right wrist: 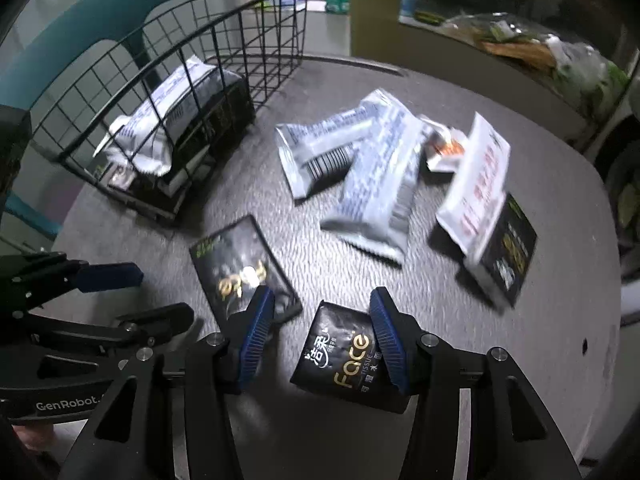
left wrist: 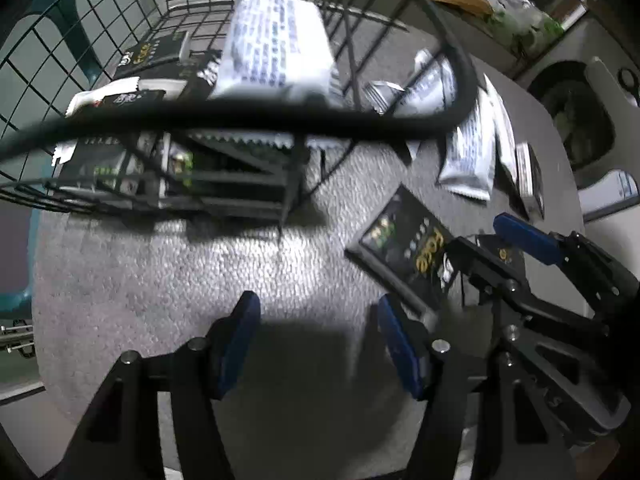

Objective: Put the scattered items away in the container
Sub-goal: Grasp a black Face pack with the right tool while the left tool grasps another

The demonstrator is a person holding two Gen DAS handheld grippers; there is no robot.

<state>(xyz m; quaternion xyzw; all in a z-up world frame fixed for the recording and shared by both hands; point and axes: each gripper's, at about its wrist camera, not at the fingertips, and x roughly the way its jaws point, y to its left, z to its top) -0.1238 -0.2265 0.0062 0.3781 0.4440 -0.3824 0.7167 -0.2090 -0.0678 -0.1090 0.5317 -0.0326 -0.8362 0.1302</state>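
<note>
A black wire basket (right wrist: 240,40) stands at the table's back left and holds white and black packets (right wrist: 180,112). My right gripper (right wrist: 322,320) is open and straddles a small black "Face" tissue pack (right wrist: 344,356) lying on the table. Its right pad sits by the pack's edge, and the left pad stands clear of it. A second black tissue pack (right wrist: 244,268) lies just left of it. My left gripper (left wrist: 318,346) hangs open over bare table in front of the basket (left wrist: 120,60), with nothing between its fingers.
Several white packets (right wrist: 376,176) lie scattered at mid table, with a small orange sachet (right wrist: 444,148) behind them. One white packet (right wrist: 476,184) rests on another black pack (right wrist: 508,248) at the right. A teal chair (right wrist: 100,12) stands behind the basket.
</note>
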